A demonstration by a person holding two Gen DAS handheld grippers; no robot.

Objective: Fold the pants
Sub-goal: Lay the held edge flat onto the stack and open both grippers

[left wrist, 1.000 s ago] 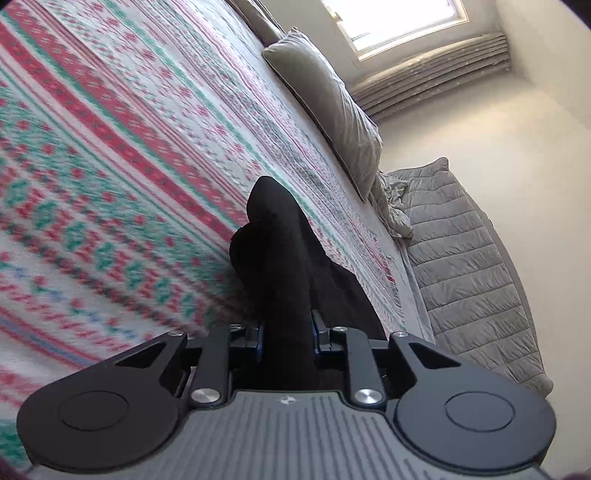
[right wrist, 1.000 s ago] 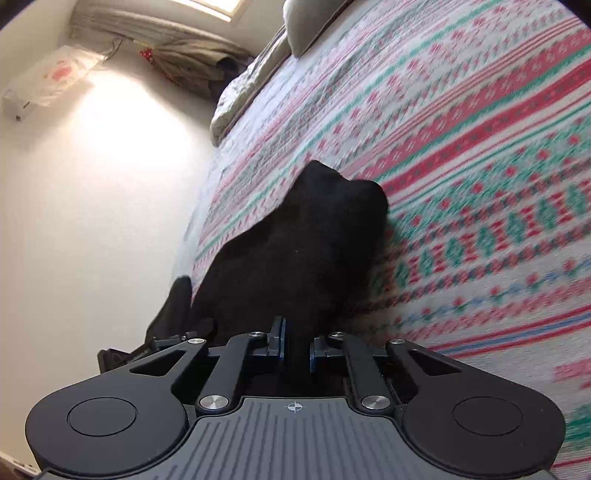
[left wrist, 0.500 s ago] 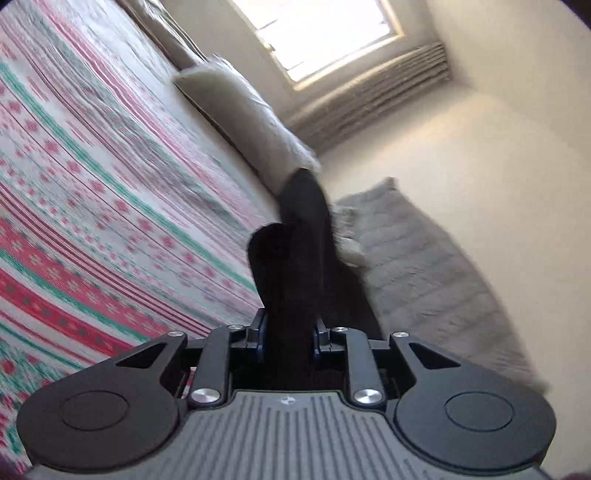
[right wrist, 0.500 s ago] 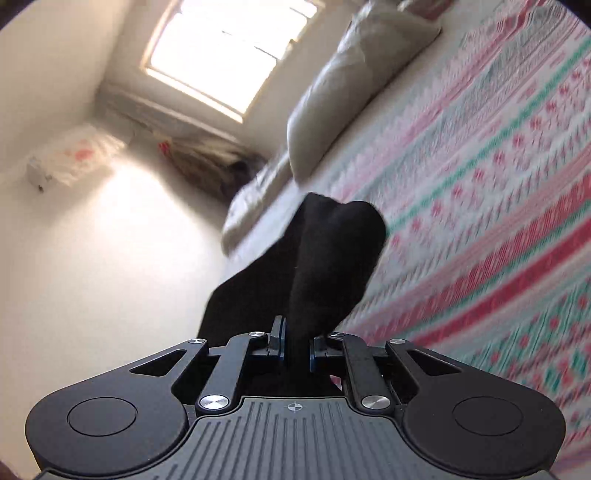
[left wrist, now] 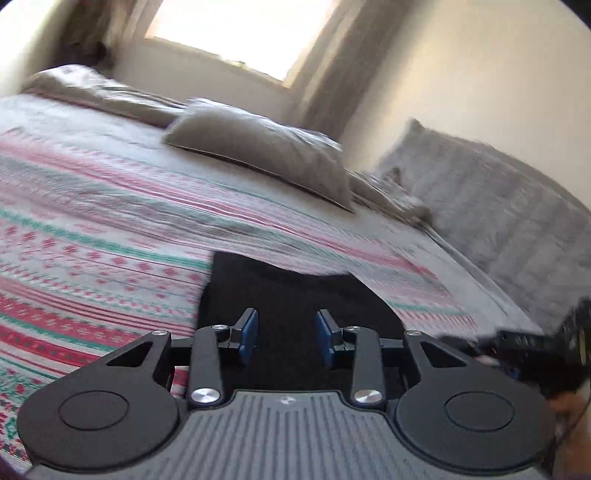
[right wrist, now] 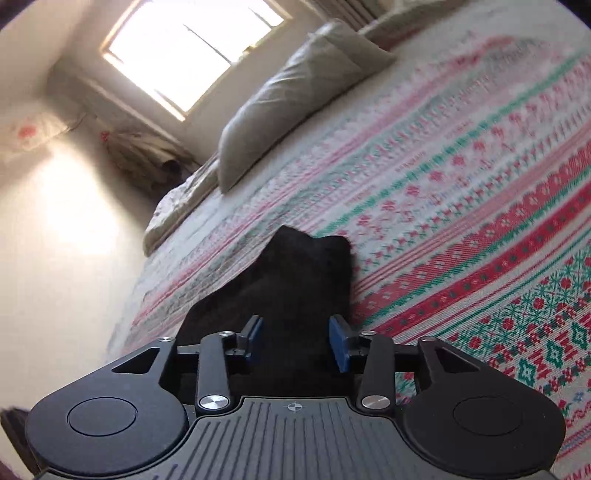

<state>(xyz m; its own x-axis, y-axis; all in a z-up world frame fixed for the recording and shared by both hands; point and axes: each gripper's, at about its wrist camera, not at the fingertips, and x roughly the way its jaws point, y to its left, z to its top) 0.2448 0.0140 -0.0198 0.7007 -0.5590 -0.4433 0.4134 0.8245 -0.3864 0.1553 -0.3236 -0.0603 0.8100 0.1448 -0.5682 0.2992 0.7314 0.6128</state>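
Left wrist view first: your left gripper [left wrist: 285, 338] has its jaws spread wide, the blue pads [left wrist: 248, 336] apart and gripping nothing, with the black pants [left wrist: 295, 291] lying on the bedspread [left wrist: 92, 258] directly beneath and ahead of them. From here the pants read as a flat dark slab whose long axis runs away from you toward the head of the bed; the far edge is fairly straight and slants across the stripes, its left corner higher in the picture than its right. Further up the bed a grey pillow [left wrist: 266, 155] lies across the cover, a window [left wrist: 240, 33] glows behind it, and to the right a grey quilt [left wrist: 491, 206] hangs beside the mattress. At the far right edge a dark device shows, too blurred to name. Right wrist view next: your right gripper [right wrist: 297, 343] is likewise released, its pads [right wrist: 339, 345] standing well apart with the pants [right wrist: 295, 291] between and under them but not pinched. Here the garment narrows as it runs away from you, ending in two low bumps that point toward the pillow [right wrist: 291, 92] and window [right wrist: 192, 48]. Its left edge slopes back toward the wall side of the bed; its right edge runs nearly straight along the bedspread [right wrist: 480, 221].
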